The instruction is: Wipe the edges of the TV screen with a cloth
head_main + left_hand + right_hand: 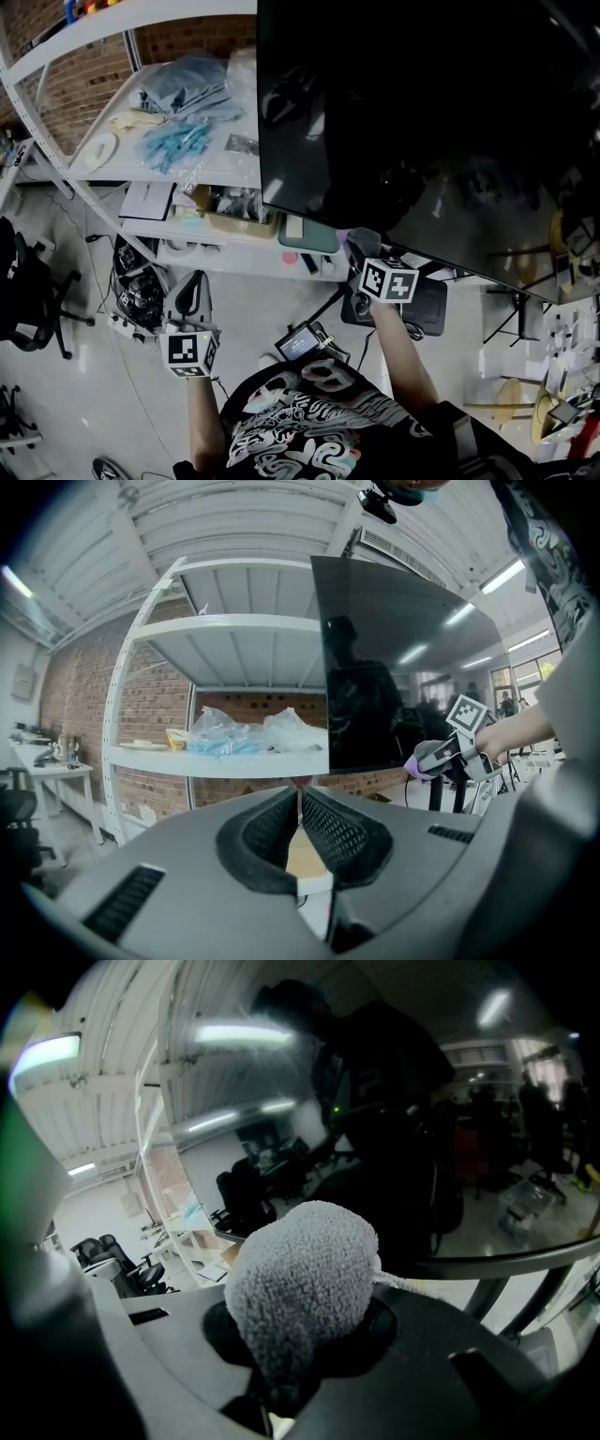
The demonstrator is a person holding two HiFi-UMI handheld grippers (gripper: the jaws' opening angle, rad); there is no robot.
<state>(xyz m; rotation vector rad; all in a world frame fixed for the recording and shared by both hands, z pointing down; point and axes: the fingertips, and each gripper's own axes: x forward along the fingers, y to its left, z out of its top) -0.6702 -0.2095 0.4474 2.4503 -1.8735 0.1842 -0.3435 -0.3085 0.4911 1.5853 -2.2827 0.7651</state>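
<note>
The TV screen [422,122] is a big black panel that fills the upper right of the head view. My right gripper [362,251] is shut on a pale lavender cloth [360,238] and holds it at the screen's bottom edge, near its left corner. In the right gripper view the fluffy cloth [302,1288] bulges out of the jaws right in front of the dark glass [394,1101]. My left gripper [192,286] hangs low at the left, away from the TV, shut with nothing in it. The left gripper view shows its pads [323,832] pressed together, the TV [403,667] and the cloth [415,764].
A white shelf rack [141,202] stands left of the TV, with plastic bags [183,112] on top and boxes [230,211] below. A black office chair [28,281] is at the far left. Cables and a power strip [136,286] lie on the floor. Dark stand legs [511,309] are under the TV.
</note>
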